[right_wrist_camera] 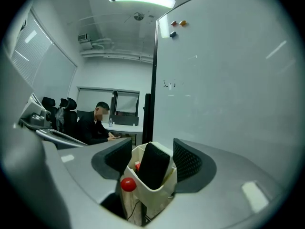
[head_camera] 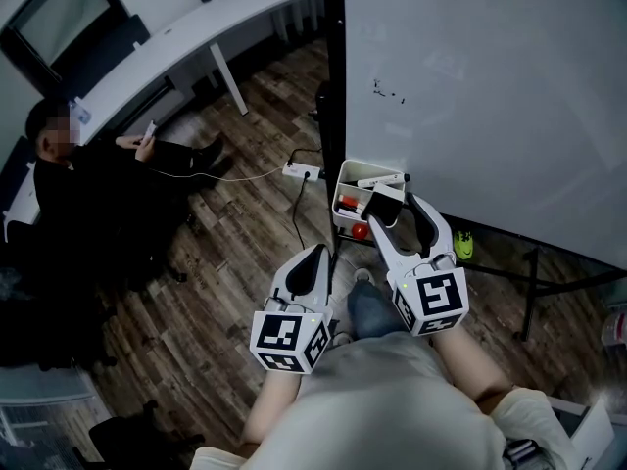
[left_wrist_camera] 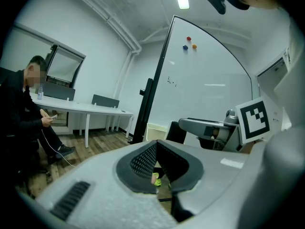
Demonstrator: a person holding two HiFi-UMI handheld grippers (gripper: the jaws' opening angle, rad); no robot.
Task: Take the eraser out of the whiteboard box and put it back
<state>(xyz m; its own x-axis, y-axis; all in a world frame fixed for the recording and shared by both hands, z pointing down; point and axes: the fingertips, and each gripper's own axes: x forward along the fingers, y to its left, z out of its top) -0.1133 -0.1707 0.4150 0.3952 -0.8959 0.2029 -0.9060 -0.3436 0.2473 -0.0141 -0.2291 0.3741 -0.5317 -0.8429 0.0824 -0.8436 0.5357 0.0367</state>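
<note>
Hanging near and left, the left gripper has its jaws pinched together on nothing, while farther right the right gripper gapes wide astride the black eraser, pads clear of it, which stands tilted in the white box at the whiteboard's lower edge.

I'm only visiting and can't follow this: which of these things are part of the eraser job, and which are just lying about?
Part of the job: eraser, white box, whiteboard, right hand-held gripper.
Just lying about: power strip on the floor, green object, board magnets, seated person.
</note>
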